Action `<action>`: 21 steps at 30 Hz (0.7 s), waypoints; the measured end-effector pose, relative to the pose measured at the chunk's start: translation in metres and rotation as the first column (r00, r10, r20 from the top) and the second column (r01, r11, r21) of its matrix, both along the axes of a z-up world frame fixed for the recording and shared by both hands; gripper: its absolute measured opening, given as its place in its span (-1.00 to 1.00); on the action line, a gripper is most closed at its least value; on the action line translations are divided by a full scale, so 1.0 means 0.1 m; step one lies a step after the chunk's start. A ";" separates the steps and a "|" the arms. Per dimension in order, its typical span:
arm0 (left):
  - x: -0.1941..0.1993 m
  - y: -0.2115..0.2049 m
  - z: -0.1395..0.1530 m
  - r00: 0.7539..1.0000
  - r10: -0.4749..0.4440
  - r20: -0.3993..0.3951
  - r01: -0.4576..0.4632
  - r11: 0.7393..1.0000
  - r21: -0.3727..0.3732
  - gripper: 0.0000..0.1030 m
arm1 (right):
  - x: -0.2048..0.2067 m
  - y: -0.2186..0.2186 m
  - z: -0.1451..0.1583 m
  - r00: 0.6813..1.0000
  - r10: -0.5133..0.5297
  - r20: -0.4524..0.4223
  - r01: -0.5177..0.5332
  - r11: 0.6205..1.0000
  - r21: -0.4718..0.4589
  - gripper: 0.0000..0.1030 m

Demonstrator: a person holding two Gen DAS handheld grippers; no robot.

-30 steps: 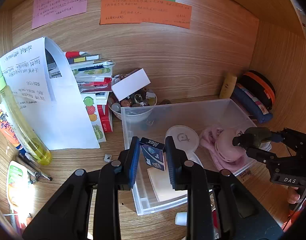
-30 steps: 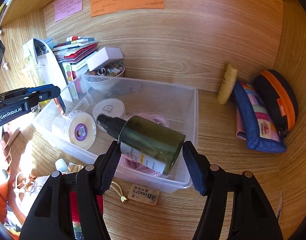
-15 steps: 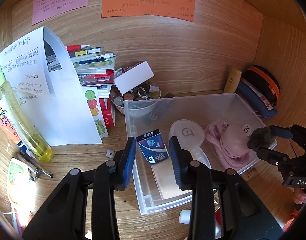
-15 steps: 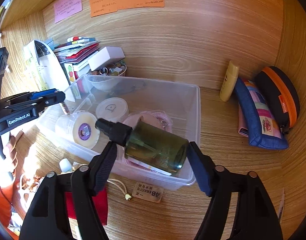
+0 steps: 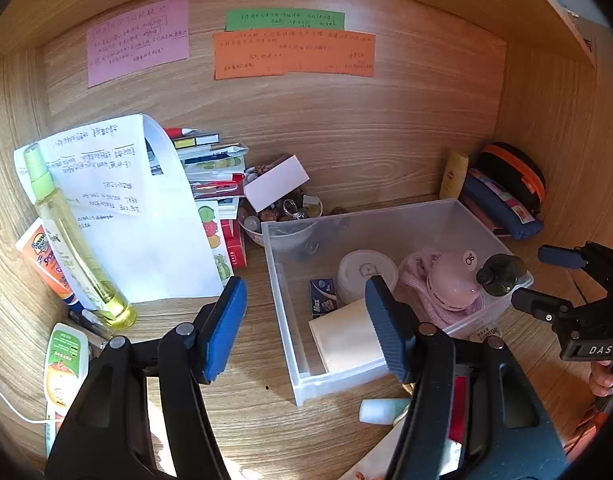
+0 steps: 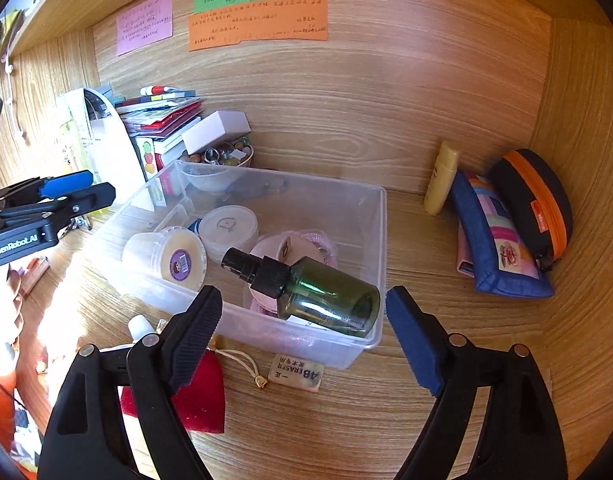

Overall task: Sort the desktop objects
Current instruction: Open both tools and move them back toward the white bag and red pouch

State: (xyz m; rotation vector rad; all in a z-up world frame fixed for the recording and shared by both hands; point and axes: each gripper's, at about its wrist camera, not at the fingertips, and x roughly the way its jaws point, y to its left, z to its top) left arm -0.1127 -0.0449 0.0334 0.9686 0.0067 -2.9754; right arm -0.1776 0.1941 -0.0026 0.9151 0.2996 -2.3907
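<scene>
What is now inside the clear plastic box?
Inside the clear plastic box: green spray bottle, pink cloth, two round tubs, small blue box, cream pad. The cloth hides whatever lies beneath it.

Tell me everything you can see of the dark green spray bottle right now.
The spray bottle is dark green, see-through, glass or plastic by its look, with a black pump cap and a pale label on its underside. It lies on its side in the near right corner of the clear bin, cap toward the left, resting on the pink things, base near the right wall. The right gripper has just been opening; its jaws stand wide, clear of the bottle.
</scene>
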 end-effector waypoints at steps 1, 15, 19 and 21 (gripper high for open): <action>0.04 -0.02 0.01 1.000 0.001 0.002 -0.001 1.000 -0.001 0.32 | 0.01 0.01 0.00 1.000 -0.003 0.003 0.003 1.000 -0.003 0.61; 0.61 -0.30 -0.22 0.996 0.056 0.070 -0.054 0.998 -0.022 0.64 | 0.37 0.15 -0.06 0.999 -0.002 0.040 0.002 1.000 -0.023 0.62; 0.79 -0.39 -0.35 0.991 0.072 0.114 -0.071 0.997 -0.012 0.64 | 0.52 0.13 -0.11 0.999 0.017 0.046 -0.016 0.999 -0.029 0.63; 0.88 -0.43 -0.43 0.988 0.080 0.135 -0.080 0.997 -0.005 0.64 | 0.60 0.12 -0.15 0.998 0.025 0.052 -0.023 0.999 -0.030 0.63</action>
